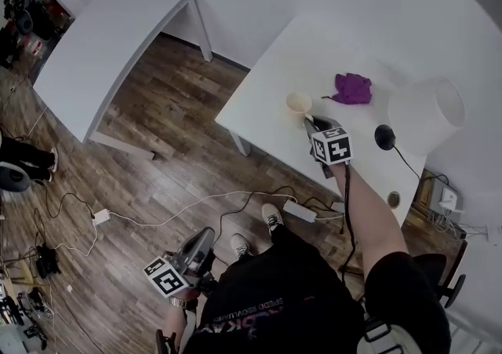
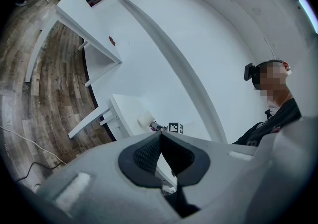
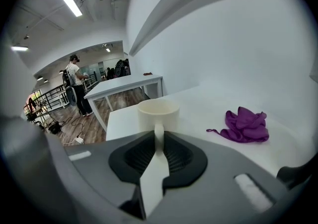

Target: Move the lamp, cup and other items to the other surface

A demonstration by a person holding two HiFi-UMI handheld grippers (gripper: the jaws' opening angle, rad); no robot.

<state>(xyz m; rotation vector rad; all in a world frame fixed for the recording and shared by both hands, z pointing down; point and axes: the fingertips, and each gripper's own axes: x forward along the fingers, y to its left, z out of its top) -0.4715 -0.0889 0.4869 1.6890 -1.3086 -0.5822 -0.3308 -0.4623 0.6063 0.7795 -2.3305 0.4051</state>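
The right tool (image 3: pixel 159 141) is clamping the handle of the cream cup (image 3: pixel 158 112) at the near side of the desk (image 1: pixel 267 85), not far from the purple cloth (image 1: pixel 353 88) and the lamp (image 1: pixel 427 113). The left tool (image 2: pixel 160 141) is hanging closed and empty. I'd say the cup's transfer is starting: next it needs carrying upright to the other desk (image 1: pixel 110 38)

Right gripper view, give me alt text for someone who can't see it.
The right gripper grips a cream cup by its handle over a white table. A crumpled purple cloth lies on the table to the right. Beyond, a second white table stands on wood floor, with a person standing near it.
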